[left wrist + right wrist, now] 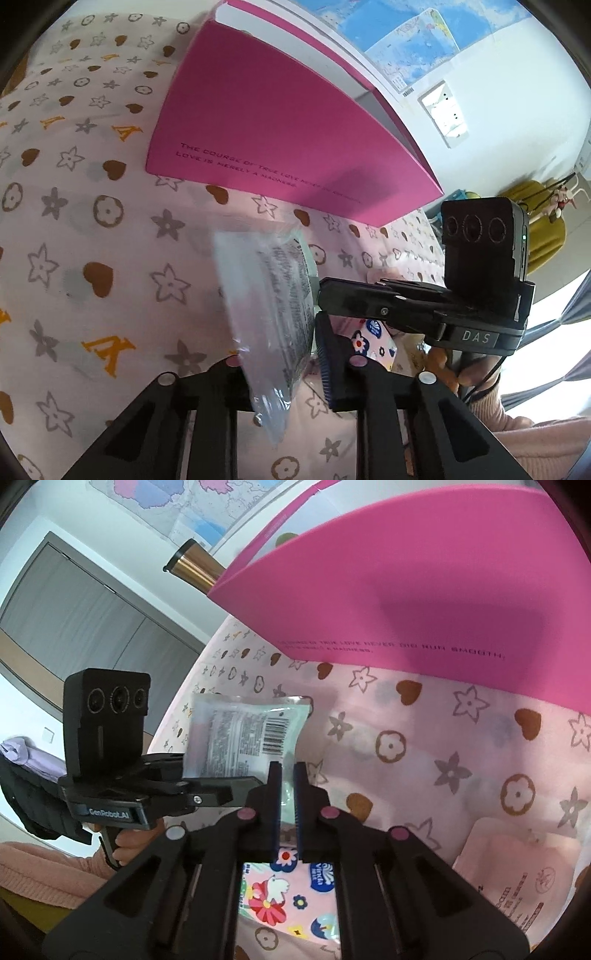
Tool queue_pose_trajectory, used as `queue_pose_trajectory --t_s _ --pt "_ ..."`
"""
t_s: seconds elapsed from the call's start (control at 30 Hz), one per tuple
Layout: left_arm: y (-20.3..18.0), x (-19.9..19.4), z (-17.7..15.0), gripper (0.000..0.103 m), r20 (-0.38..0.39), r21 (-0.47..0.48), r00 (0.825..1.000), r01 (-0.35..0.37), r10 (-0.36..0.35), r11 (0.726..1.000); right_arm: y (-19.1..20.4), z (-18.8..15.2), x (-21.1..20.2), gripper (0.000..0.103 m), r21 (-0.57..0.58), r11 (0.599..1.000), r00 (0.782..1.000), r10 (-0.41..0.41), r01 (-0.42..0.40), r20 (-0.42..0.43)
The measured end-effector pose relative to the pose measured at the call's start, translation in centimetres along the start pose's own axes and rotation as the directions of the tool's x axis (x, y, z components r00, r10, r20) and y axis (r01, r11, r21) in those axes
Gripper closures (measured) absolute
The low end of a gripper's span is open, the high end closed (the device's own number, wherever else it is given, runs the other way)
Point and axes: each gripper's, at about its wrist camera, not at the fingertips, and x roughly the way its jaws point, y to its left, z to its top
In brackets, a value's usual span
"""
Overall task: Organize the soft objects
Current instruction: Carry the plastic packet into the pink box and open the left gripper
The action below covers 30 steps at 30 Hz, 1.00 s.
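Right wrist | both jaws clamp clear packet (247, 734) | pink box (424, 590) behind, apparently open

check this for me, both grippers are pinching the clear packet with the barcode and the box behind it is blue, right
Not quite: the box is pink, not blue, as the right wrist view shows. The rest holds: the left gripper and the right gripper are both shut on the clear packet with the barcode.

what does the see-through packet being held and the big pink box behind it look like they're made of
Clear crinkly packet with printed barcode: looks like thin glossy plastic film, since it glints and creases. Large magenta box with small dark lettering: probably matte coated cardboard, given its flat stiff panels and white inner edges.
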Motion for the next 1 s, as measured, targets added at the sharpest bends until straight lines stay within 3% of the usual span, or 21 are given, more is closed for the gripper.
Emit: queue_pose_trajectory --t_s 0.23,0.5,0.53,0.6,0.73,0.8,0.87,1.0 --pt "-1.1 -1.1 0.6 0.088 0.003 0.031 0.999 0.045 -0.045 0.999 0.1 0.3 -1.7 0.096 0.0 0.999 0.999 0.037 -0.037 0.036" --pt "-4.5 -2.3 2.9 0.091 0.019 0.127 0.995 0.091 -0.094 0.988 2.5 2.1 -5.8 0.094 -0.063 0.997 0.988 0.058 -0.049 0.144" --pt "-4.6 -2.2 3.1 0.091 0.013 0.119 0.994 0.108 -0.111 0.987 2.3 2.3 -6.3 0.093 -0.053 0.998 0.985 0.053 -0.045 0.164" --pt "-4.3 -2.2 3.3 0.091 0.009 0.103 0.989 0.146 -0.148 0.984 0.9 2.4 -7.1 0.074 -0.001 0.998 0.978 0.063 -0.064 0.199" --pt "-3.9 -2.1 3.3 0.092 0.009 0.08 0.986 0.165 -0.166 0.983 -1.6 1.8 -6.6 0.066 0.086 0.99 0.979 0.096 -0.113 0.178" --pt "-3.5 -1.9 3.2 0.092 0.0 0.067 0.985 0.172 -0.172 0.983 -2.6 1.4 -5.7 0.054 0.125 0.976 0.974 0.158 -0.179 0.161" --pt "-3.3 -1.4 3.2 0.091 -0.016 0.047 0.981 0.194 -0.194 0.98 -3.0 1.1 -5.3 0.054 0.13 0.964 0.965 0.209 -0.23 0.161" --pt "-3.2 -1.7 3.3 0.086 -0.009 0.055 0.987 0.16 -0.16 0.986 -1.9 1.5 -5.2 0.084 0.072 0.963 0.954 0.243 -0.258 0.174"
